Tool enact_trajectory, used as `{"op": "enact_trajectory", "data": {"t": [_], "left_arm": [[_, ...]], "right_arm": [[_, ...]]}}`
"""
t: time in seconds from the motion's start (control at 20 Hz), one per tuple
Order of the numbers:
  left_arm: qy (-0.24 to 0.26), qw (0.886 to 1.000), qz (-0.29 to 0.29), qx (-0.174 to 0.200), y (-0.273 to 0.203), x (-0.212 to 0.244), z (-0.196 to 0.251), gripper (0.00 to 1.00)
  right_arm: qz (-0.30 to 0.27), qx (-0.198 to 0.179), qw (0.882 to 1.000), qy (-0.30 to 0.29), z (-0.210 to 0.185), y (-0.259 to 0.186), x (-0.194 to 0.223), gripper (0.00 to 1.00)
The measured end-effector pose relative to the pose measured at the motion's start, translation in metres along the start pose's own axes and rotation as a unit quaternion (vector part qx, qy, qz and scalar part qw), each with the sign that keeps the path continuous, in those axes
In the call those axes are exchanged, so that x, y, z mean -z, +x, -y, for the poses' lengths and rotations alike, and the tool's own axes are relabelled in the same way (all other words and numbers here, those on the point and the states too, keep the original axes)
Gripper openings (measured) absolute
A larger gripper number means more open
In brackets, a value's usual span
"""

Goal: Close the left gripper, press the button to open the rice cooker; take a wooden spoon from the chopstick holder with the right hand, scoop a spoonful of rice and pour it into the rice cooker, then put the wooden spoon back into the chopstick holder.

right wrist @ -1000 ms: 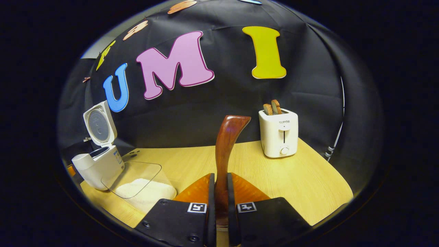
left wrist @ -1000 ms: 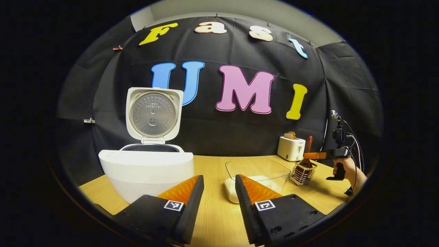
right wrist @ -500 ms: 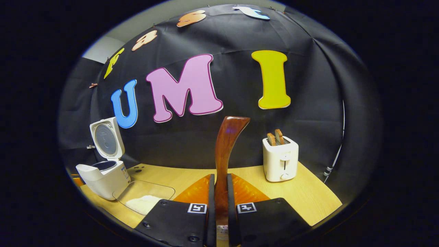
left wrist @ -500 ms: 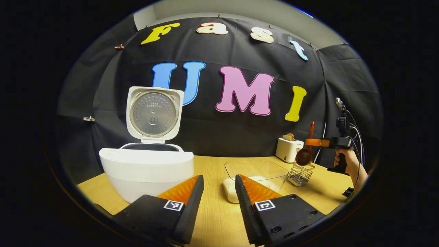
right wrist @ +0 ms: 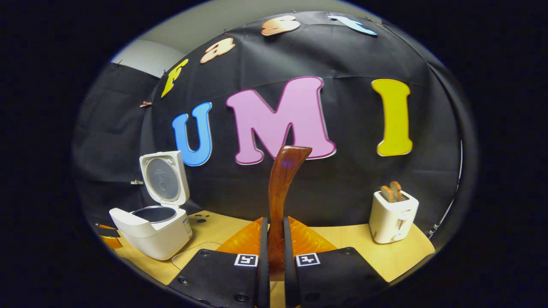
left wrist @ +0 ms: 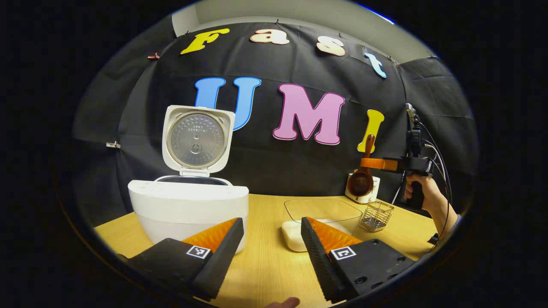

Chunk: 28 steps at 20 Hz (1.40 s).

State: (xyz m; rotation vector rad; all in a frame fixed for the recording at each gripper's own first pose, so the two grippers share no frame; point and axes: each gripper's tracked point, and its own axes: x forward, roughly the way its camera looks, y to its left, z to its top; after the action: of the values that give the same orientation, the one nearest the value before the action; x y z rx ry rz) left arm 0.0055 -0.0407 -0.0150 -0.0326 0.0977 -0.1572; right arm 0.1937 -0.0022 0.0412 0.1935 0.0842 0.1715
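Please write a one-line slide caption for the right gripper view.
Right hand-held gripper clamps the wooden spoon handle upright, with the open rice cooker and toaster beyond.

wooden spoon: glossy dark wood
rice cooker: smooth white plastic, metal inner lid
desk: matt pale wood
chopstick holder: wire metal

Black cloth wall backs the booth. Pale wooden table in front. Grey ceiling strip above, dim light.
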Motion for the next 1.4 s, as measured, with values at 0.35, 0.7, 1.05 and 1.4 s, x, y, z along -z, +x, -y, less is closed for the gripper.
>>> {"op": "enact_trajectory", "data": {"t": [0.35, 0.7, 1.05, 1.4], "left_arm": [[0.004, 1.0, -0.001, -0.021, -0.008, 0.009, -0.024, 0.93], [-0.006, 1.0, -0.003, -0.011, -0.013, 0.015, -0.029, 0.93], [-0.013, 1.0, 0.001, -0.012, -0.021, 0.016, -0.039, 0.93], [-0.01, 1.0, 0.005, -0.014, -0.025, 0.014, -0.042, 0.94]], "right_arm": [[-0.085, -0.003, 0.991, -0.101, -0.04, 0.037, 0.073, 0.17], [-0.163, 0.015, 0.972, -0.17, -0.046, 0.054, 0.118, 0.17], [-0.205, -0.009, 0.972, -0.113, -0.081, 0.059, 0.15, 0.18], [-0.201, -0.011, 0.979, 0.01, -0.097, 0.059, 0.156, 0.17]]}}
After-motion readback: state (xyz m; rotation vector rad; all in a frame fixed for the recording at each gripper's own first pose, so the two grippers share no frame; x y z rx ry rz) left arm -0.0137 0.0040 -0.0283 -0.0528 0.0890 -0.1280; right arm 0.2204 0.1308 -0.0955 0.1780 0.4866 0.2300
